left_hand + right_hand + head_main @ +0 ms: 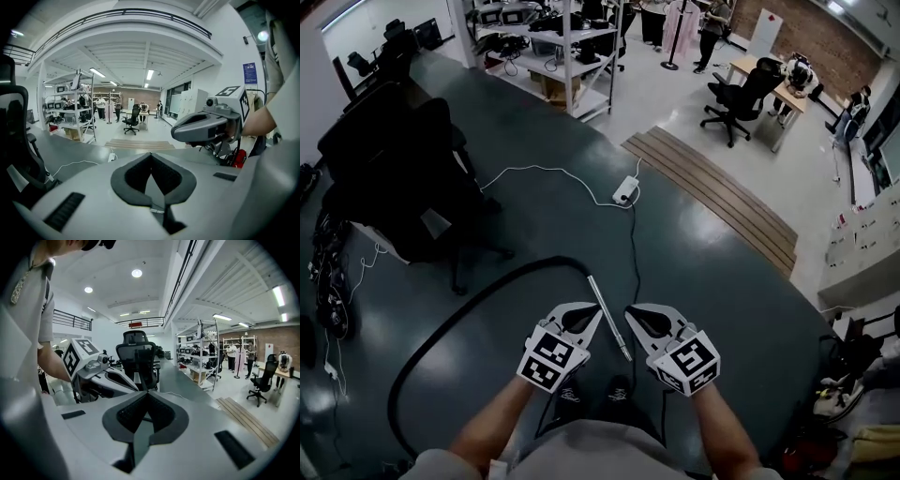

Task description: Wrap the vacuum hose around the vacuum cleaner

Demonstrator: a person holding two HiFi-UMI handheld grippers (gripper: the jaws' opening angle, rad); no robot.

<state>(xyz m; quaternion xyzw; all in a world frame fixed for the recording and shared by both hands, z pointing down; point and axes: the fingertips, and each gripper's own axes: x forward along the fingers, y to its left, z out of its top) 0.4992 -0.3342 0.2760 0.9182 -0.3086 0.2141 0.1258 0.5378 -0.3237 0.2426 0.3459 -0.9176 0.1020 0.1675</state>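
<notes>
The left hand-held gripper (pixel 594 310) and right hand-held gripper (pixel 632 313), both closed and empty, should open before lowering onto the hose (pixel 487 291), which curves over the floor (pixel 703 253) with its metal end between them.

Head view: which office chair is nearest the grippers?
The large black office chair at left, close by; the black office chair beside the wooden desk stands far off.

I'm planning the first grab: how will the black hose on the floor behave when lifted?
Probably floppy: the black hose lies in a loose curve on the floor, so it should sag and trail. Its metal tube looks rigid and round, so it may roll if nudged.
</notes>
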